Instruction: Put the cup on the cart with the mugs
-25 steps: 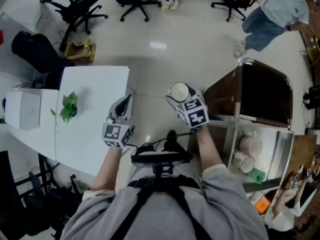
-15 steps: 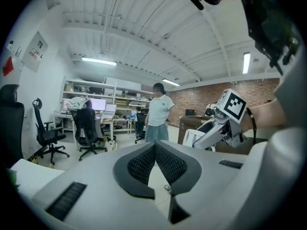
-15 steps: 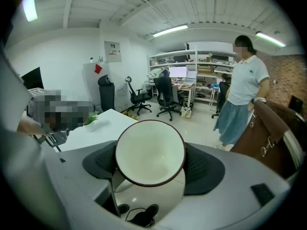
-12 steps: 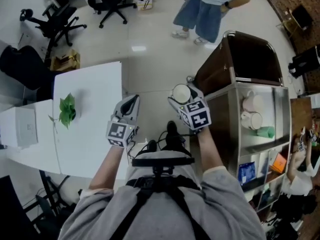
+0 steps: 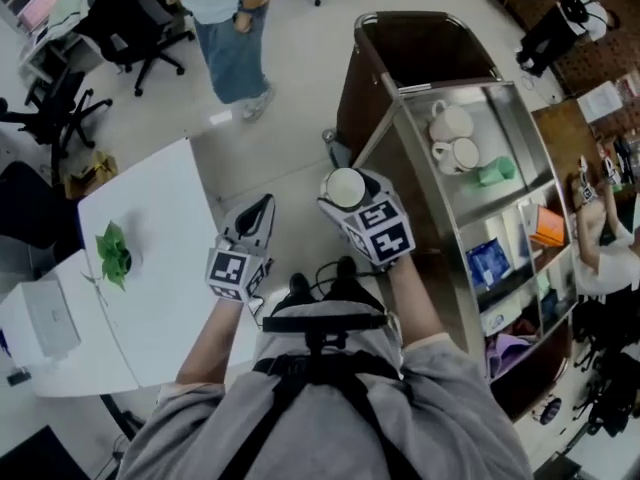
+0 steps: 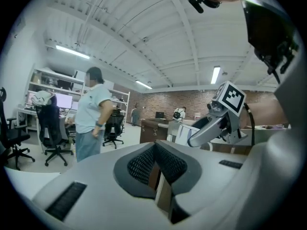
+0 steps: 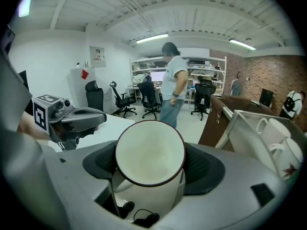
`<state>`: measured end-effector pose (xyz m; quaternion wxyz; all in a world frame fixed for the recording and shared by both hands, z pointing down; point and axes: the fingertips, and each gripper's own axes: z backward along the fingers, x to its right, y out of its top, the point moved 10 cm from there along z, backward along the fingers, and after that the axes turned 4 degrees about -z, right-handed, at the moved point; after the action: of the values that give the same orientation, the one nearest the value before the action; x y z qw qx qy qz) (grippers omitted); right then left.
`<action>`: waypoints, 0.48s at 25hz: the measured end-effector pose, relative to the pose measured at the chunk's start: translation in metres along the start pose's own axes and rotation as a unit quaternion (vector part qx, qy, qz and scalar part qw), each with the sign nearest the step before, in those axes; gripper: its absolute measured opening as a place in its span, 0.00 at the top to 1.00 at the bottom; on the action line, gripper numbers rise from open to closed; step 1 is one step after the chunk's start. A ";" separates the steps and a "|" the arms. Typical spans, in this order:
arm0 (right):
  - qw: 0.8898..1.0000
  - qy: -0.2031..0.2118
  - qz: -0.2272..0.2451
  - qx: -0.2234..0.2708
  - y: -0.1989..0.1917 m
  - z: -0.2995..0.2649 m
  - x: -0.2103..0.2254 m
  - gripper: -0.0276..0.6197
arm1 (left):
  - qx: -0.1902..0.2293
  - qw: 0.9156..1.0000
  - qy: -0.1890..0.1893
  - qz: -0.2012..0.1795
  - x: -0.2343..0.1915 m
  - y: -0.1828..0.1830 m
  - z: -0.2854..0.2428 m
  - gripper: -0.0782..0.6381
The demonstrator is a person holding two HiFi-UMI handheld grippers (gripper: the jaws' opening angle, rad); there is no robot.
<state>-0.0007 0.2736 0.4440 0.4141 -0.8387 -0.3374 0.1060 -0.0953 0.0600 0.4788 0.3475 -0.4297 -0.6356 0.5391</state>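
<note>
Snugly in right gripper (image 7: 152, 166): white cup (image 7: 149, 150).

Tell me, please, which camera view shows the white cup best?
The right gripper view: the cup fills the centre, its mouth facing the camera, clamped by the right gripper. The head view shows only its round top, small, from above. The left gripper view does not show it clearly.

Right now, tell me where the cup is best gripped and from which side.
Grip the cup across its round body just under the rim, coming from the side, pads on opposite walls, as the right gripper does; the handle sits clear.
</note>
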 end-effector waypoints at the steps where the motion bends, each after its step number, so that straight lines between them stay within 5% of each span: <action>1: 1.000 -0.004 -0.001 0.003 -0.003 0.009 -0.002 0.33 | 0.001 1.000 -0.012 0.000 0.007 0.003 -0.001 0.89; 12: 0.999 -0.029 -0.008 0.033 -0.019 0.096 0.025 0.33 | 0.025 0.994 -0.100 -0.018 0.092 0.047 -0.051 0.89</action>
<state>-0.0351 0.3581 0.3999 0.4324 -0.8184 -0.3520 0.1387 -0.0772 0.1667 0.4391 0.3021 -0.3534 -0.6614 0.5886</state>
